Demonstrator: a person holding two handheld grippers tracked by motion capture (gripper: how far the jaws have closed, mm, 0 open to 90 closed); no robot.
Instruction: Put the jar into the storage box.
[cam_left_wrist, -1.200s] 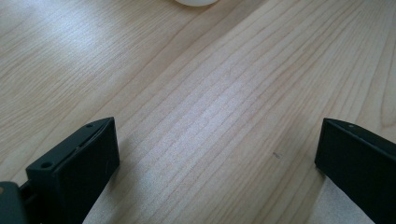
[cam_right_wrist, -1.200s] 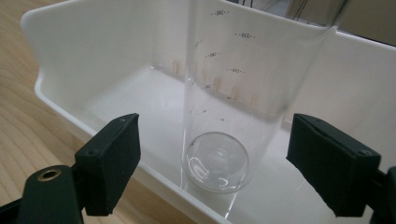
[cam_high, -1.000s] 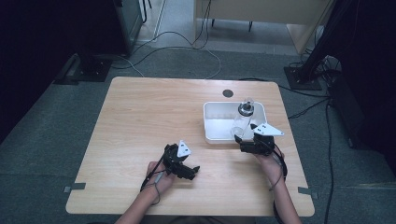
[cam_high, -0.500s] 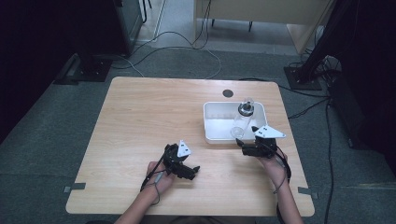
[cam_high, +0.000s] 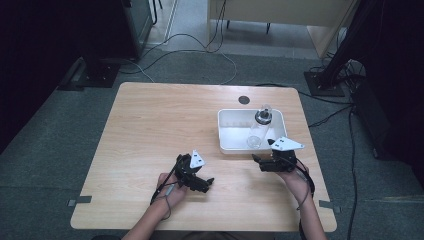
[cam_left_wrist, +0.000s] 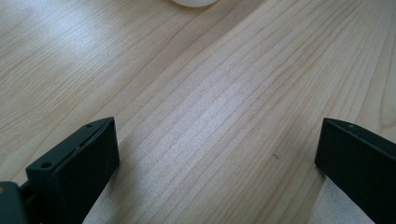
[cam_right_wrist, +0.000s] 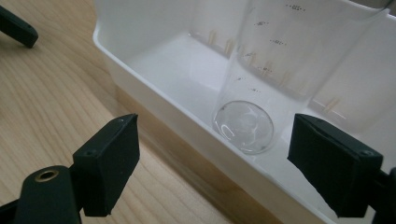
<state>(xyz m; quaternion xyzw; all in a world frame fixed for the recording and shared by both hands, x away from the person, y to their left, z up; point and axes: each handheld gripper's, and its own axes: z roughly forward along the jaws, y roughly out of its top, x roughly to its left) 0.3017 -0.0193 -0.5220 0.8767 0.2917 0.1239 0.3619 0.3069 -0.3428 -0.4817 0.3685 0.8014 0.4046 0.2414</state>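
Note:
A clear plastic bottle (cam_high: 257, 131) with a dark cap lies tilted in a white tray (cam_high: 220, 131) at the right of the wooden table, its cap end up on the far rim. My right gripper (cam_high: 259, 164) sits just in front of the tray's near right corner, open. In the right gripper view the bottle's round base (cam_right_wrist: 243, 126) rests inside the tray wall (cam_right_wrist: 154, 88), beyond my open right gripper (cam_right_wrist: 215, 163), untouched by the pads. My left gripper (cam_high: 206, 185) lies on the bare wood near the front edge, open, and the left gripper view has nothing inside my left gripper (cam_left_wrist: 217, 154).
A small dark round spot (cam_high: 244, 100) marks the table behind the tray. The tray's corner (cam_left_wrist: 194, 2) peeks in at the top of the left gripper view. Cables and dark stand bases lie on the floor behind and to the right of the table.
My right gripper has drawn back slightly from the tray toward the person. The bottle and my left gripper have stayed put.

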